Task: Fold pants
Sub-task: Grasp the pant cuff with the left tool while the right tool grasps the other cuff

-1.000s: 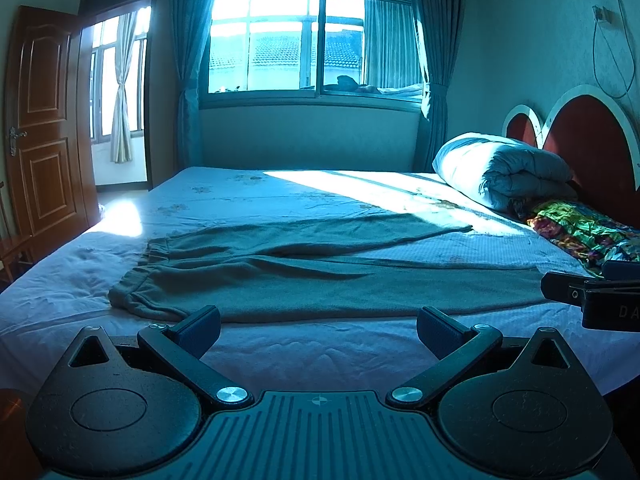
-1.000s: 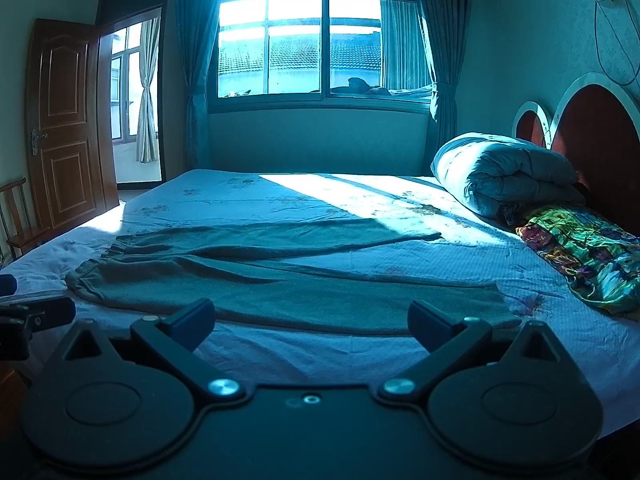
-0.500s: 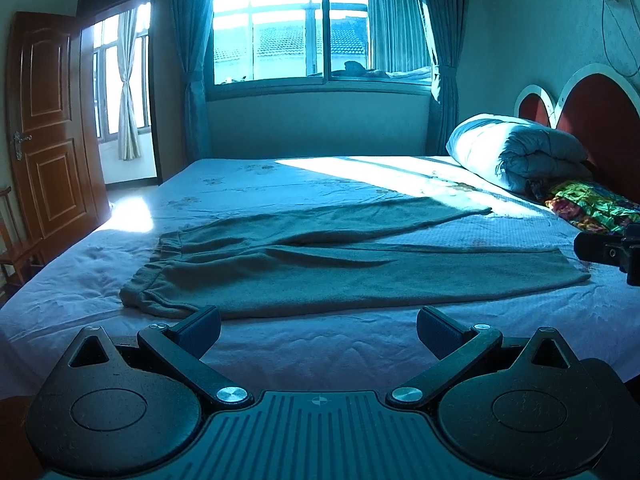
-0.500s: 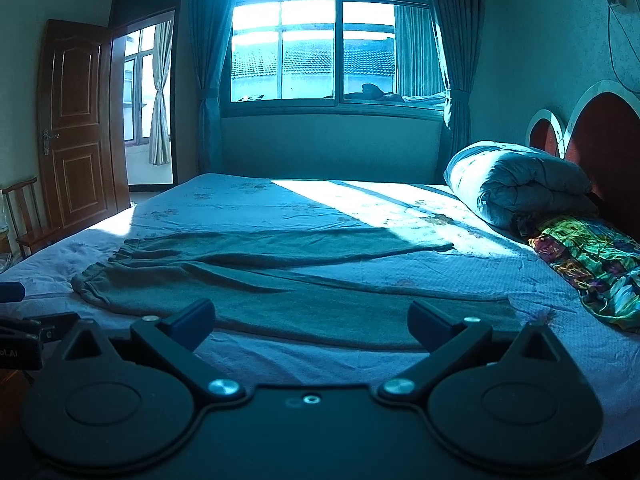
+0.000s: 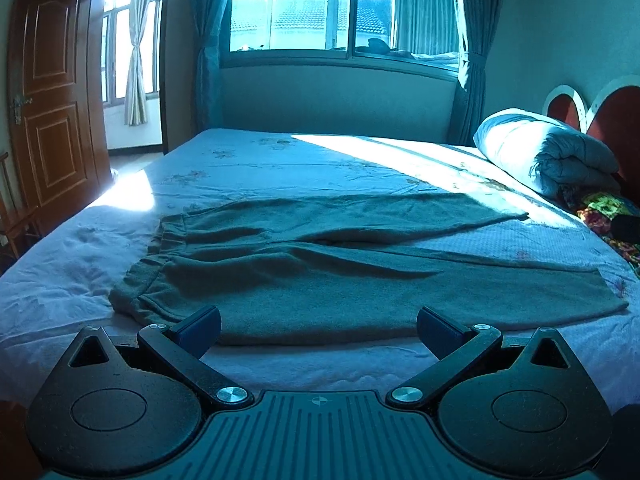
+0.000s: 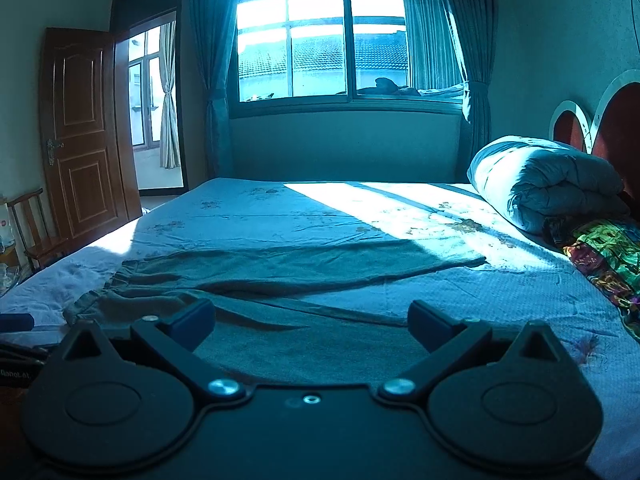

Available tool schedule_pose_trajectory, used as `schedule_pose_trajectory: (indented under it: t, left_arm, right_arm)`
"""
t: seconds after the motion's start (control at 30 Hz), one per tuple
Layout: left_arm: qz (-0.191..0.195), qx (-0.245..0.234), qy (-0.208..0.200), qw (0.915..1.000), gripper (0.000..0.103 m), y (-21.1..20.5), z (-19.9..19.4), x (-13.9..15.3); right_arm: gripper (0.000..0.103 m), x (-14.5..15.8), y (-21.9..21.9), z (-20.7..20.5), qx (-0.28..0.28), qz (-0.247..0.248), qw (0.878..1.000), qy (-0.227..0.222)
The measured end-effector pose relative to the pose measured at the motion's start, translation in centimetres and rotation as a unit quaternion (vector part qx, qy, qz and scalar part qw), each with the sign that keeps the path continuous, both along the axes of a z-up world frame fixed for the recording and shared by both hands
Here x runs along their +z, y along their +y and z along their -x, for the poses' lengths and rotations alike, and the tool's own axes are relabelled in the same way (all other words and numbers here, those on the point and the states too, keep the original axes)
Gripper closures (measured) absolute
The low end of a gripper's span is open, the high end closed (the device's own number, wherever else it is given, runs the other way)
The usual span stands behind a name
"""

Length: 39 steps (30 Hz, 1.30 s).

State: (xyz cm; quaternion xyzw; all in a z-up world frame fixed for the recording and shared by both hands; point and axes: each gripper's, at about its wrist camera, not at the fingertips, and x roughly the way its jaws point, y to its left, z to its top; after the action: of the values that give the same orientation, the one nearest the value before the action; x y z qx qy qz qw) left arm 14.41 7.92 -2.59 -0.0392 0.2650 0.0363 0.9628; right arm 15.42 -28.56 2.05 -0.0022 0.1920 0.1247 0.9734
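Grey-green pants lie spread flat on the bed, waistband to the left, both legs running to the right in a shallow V. My left gripper is open, hovering just above the near edge of the closer leg, nothing between its fingers. In the right wrist view the same pants lie ahead, and my right gripper is open over the near leg, also empty. A dark bit of the left gripper shows at the far left of that view.
A rolled quilt and a colourful cloth sit by the red headboard on the right. A wooden door and a chair stand left of the bed. A window with curtains is behind.
Both grippers have moved forward and lower toward the pants, which now fill more of each view. The right gripper has dropped out of the left wrist view's right edge.
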Motion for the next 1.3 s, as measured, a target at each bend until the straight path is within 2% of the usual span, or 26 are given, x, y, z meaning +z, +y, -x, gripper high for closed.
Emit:
schedule_pose_trajectory:
  t: [0.07,0.13,0.3,0.37,0.47,0.53,0.57,0.63,0.73,0.93,1.0,1.1,1.17,1.3]
  left_arm:
    - [0.032,0.020,0.008,0.9992,0.000,4.1,-3.0,-0.3]
    - [0.039,0.044,0.010,0.9982,0.000,8.0,-5.8,-0.6]
    - [-0.033,0.067,0.037,0.9965,0.000,14.3,-13.5,-1.6]
    - [-0.034,0.060,0.043,0.9967,0.000,17.0,-17.2,-2.6]
    - [0.006,0.059,0.057,0.9966,0.000,21.1,-23.0,-4.9]
    - [0.024,0.069,0.063,0.9953,0.012,23.3,-26.1,-6.5]
    - [0.039,0.072,0.069,0.9943,0.023,24.5,-28.0,-7.5]
    - [0.079,0.078,0.072,0.9912,0.025,26.5,-31.0,-9.4]
    - [0.098,0.073,0.088,0.9886,0.025,27.8,-35.2,-11.7]
    - [0.060,0.056,0.130,0.9880,0.025,28.5,-40.9,-14.3]
    - [0.059,0.039,0.140,0.9877,0.026,28.5,-42.0,-15.1]
    - [0.052,0.016,0.153,0.9868,0.047,28.2,-43.1,-15.7]
    - [0.065,0.003,0.151,0.9864,0.058,28.4,-43.1,-15.5]
    - [0.068,-0.008,0.154,0.9857,0.059,28.5,-43.1,-15.6]
  right_arm:
    - [0.006,0.3,0.3,-2.6,0.004,-0.004,1.000,0.004]
    - [0.006,0.5,1.2,-5.8,0.008,0.001,1.000,0.001]
    - [0.006,0.1,4.4,-14.0,0.022,0.006,1.000,0.007]
    - [0.006,-0.6,5.6,-17.7,0.032,0.000,0.999,0.021]
    - [0.009,-1.9,7.6,-22.7,0.028,0.014,0.998,0.048]
    - [0.011,-2.8,8.3,-24.9,0.031,0.013,0.998,0.056]
    - [0.012,-3.2,8.6,-25.8,0.032,0.015,0.998,0.058]
    - [0.014,-4.3,9.5,-27.8,0.033,0.025,0.997,0.064]
    - [0.023,-5.9,10.1,-31.1,0.040,0.032,0.995,0.080]
    - [0.037,-8.7,10.5,-39.2,0.066,0.047,0.991,0.107]
    - [0.045,-9.8,11.0,-41.6,0.086,0.058,0.988,0.116]
    - [0.053,-11.5,11.9,-44.4,0.120,0.089,0.980,0.129]
    - [0.061,-12.5,12.2,-46.5,0.134,0.104,0.976,0.138]
    - [0.061,-13.7,12.0,-49.2,0.148,0.120,0.970,0.152]
